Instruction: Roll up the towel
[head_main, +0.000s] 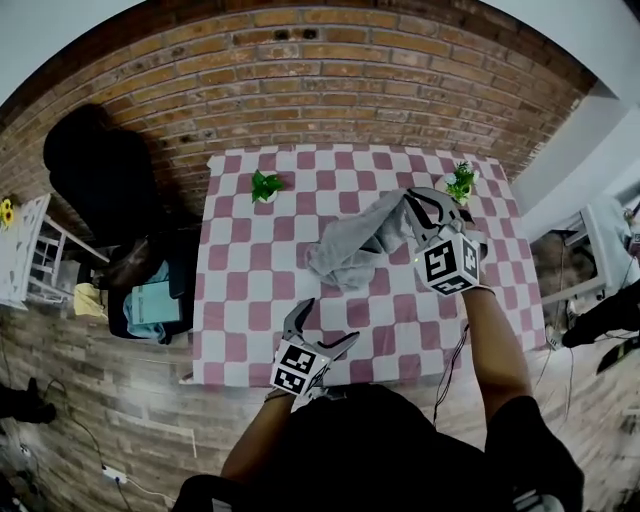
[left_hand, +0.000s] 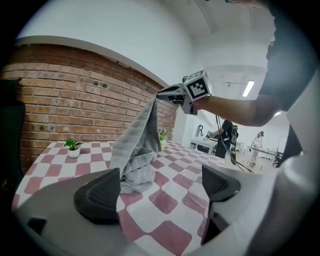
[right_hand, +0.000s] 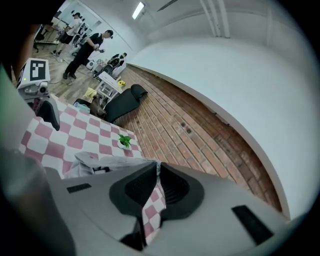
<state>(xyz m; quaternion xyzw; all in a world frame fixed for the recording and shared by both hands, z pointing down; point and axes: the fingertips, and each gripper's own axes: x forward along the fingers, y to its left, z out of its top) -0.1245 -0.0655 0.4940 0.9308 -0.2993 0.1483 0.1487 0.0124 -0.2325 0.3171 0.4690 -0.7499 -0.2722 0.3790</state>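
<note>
A grey towel (head_main: 345, 250) lies bunched on the pink-and-white checked table (head_main: 240, 290), with one corner pulled up off the cloth. My right gripper (head_main: 412, 200) is shut on that corner and holds it above the table's right half. Seen from the left gripper view, the towel (left_hand: 136, 145) hangs in a long drape from the right gripper (left_hand: 164, 94). Looking along the right gripper (right_hand: 157, 172), the towel (right_hand: 100, 161) runs in between the closed pads. My left gripper (head_main: 322, 335) stands open near the front edge, its pads (left_hand: 97, 196) wide apart, nothing between them, short of the towel.
Two small potted plants (head_main: 265, 185) (head_main: 460, 182) stand along the table's far edge by the brick wall. Left of the table are a black chair (head_main: 95, 160), a white shelf (head_main: 30, 250) and a bag (head_main: 150, 300) on the floor. People stand far off (left_hand: 225, 137).
</note>
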